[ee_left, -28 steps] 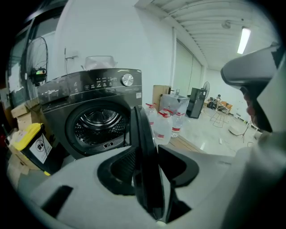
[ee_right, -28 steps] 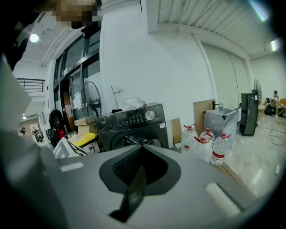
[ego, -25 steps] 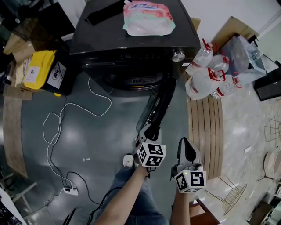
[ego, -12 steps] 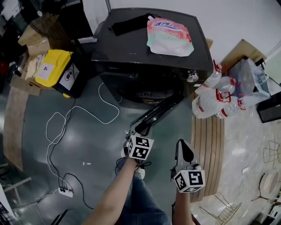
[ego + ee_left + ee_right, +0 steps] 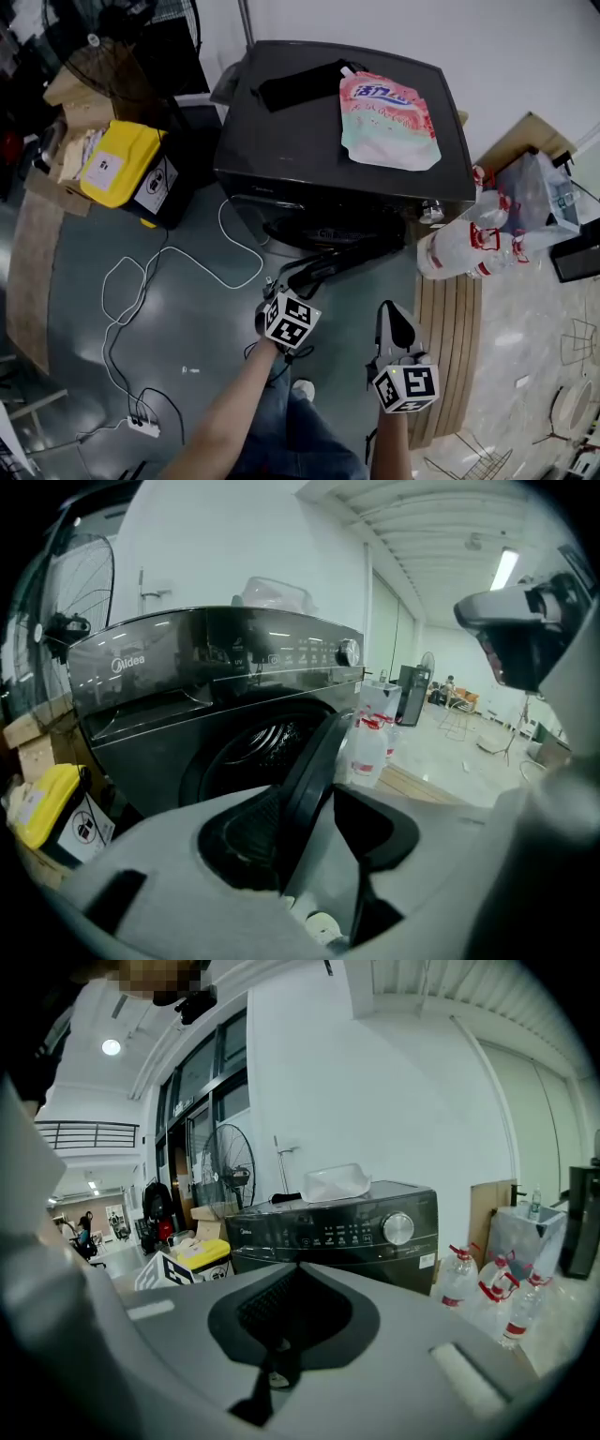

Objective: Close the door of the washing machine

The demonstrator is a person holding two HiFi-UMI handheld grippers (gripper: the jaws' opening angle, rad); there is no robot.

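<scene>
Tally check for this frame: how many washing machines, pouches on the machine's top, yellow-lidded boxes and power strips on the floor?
Washing machine: 1
Pouch: 1
Yellow-lidded box: 1
Power strip: 1
Total: 4

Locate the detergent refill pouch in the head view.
The detergent refill pouch lies flat on top of the washing machine, towards its right side, just right of a flat black object.
</scene>
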